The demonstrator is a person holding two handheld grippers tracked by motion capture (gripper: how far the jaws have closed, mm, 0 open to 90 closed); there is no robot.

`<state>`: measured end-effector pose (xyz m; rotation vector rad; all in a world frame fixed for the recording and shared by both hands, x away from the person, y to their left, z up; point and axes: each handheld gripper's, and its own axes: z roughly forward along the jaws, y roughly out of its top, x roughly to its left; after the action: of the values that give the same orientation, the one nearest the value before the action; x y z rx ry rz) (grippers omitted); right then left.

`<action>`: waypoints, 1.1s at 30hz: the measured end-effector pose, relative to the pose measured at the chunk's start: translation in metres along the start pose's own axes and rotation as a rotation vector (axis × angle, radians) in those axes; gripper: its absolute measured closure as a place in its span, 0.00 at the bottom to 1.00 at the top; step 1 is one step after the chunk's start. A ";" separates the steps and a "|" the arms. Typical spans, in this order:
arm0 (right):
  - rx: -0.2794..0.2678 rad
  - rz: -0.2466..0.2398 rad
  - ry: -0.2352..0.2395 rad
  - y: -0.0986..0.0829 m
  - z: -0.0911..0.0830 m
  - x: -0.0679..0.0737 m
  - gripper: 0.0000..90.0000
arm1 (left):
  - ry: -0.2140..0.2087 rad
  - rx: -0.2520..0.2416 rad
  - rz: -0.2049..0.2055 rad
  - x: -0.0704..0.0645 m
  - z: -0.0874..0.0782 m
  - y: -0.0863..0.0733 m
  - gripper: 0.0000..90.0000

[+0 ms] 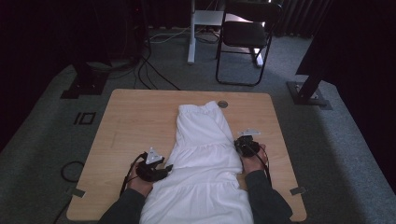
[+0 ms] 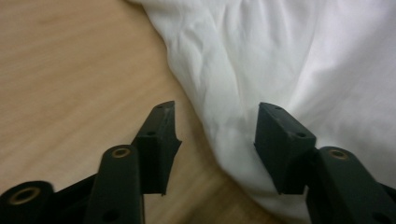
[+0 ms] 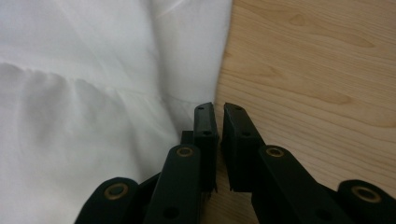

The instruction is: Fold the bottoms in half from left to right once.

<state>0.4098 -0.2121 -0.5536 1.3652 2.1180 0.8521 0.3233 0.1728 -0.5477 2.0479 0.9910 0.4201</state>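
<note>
A white tiered garment (image 1: 203,154) lies lengthwise down the middle of the wooden table (image 1: 135,121), its waistband at the far end. My left gripper (image 1: 166,168) rests at the garment's left edge near the front. Seen in the left gripper view, it (image 2: 217,114) is open, and its jaws straddle a fold of the white cloth (image 2: 261,60). My right gripper (image 1: 239,146) sits at the garment's right edge. The right gripper view has it (image 3: 219,112) shut, jaws on the wood right beside the cloth's border (image 3: 93,93), with no cloth visibly pinched.
A small round metal grommet (image 1: 223,104) is set in the table near its far edge. Beyond the table stand a black folding chair (image 1: 245,35) and a white desk leg (image 1: 191,32) on grey carpet. Cables (image 1: 149,70) trail on the floor at left.
</note>
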 end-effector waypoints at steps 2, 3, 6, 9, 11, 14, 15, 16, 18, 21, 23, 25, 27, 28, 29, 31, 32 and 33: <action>-0.029 0.019 0.010 0.000 -0.005 -0.004 0.85 | 0.004 -0.017 -0.006 0.003 -0.004 0.004 0.51; -0.056 0.037 0.032 0.001 -0.008 -0.006 0.79 | 0.005 -0.025 -0.007 0.004 -0.005 0.005 0.51; -0.133 0.052 0.114 0.008 -0.016 -0.007 0.65 | 0.011 -0.037 -0.021 0.009 -0.005 0.013 0.49; -0.139 0.058 0.173 0.016 -0.010 -0.004 0.58 | 0.010 -0.044 -0.023 0.013 0.001 0.023 0.49; -0.105 0.036 0.190 0.019 0.001 -0.001 0.57 | -0.002 -0.028 -0.026 0.012 0.008 0.027 0.48; -0.025 0.005 0.263 0.021 0.017 0.001 0.85 | -0.010 0.002 0.012 0.003 0.015 0.027 0.47; -0.019 -0.028 0.250 0.022 0.016 0.003 0.97 | -0.013 0.010 0.025 0.000 0.017 0.026 0.46; -0.056 -0.068 0.188 0.024 0.009 0.005 0.98 | -0.014 0.013 0.031 -0.004 0.018 0.024 0.46; -0.172 -0.081 0.101 0.030 -0.014 0.005 0.98 | -0.012 0.030 0.046 -0.009 0.021 0.018 0.46; -0.175 -0.044 0.035 0.033 -0.022 -0.004 0.97 | -0.006 0.058 0.068 -0.016 0.026 0.011 0.46; -0.111 -0.036 0.016 0.027 -0.010 -0.006 0.97 | -0.015 0.060 0.067 -0.017 0.026 0.008 0.47; -0.050 0.002 0.016 0.017 0.007 -0.008 0.97 | -0.027 0.067 0.068 -0.019 0.026 0.008 0.47; -0.035 0.022 0.014 0.012 0.015 -0.006 0.97 | -0.028 0.066 0.078 -0.018 0.025 0.011 0.47; -0.033 0.025 0.009 0.012 0.015 -0.004 0.97 | -0.028 0.065 0.086 -0.016 0.024 0.015 0.46; -0.028 0.025 0.009 0.013 0.015 -0.004 0.97 | -0.023 0.053 0.084 -0.014 0.023 0.021 0.46; -0.020 0.022 0.015 0.014 0.015 -0.004 0.97 | -0.013 0.019 0.071 -0.008 0.022 0.038 0.46; -0.020 0.022 0.015 0.014 0.015 -0.004 0.97 | -0.013 0.019 0.071 -0.008 0.022 0.038 0.46; -0.021 0.030 0.023 0.014 0.016 -0.005 0.97 | -0.004 -0.009 0.074 -0.004 0.024 0.055 0.46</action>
<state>0.4306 -0.2083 -0.5543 1.3866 2.1045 0.9030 0.3622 0.1375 -0.5195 2.0808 0.9115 0.4586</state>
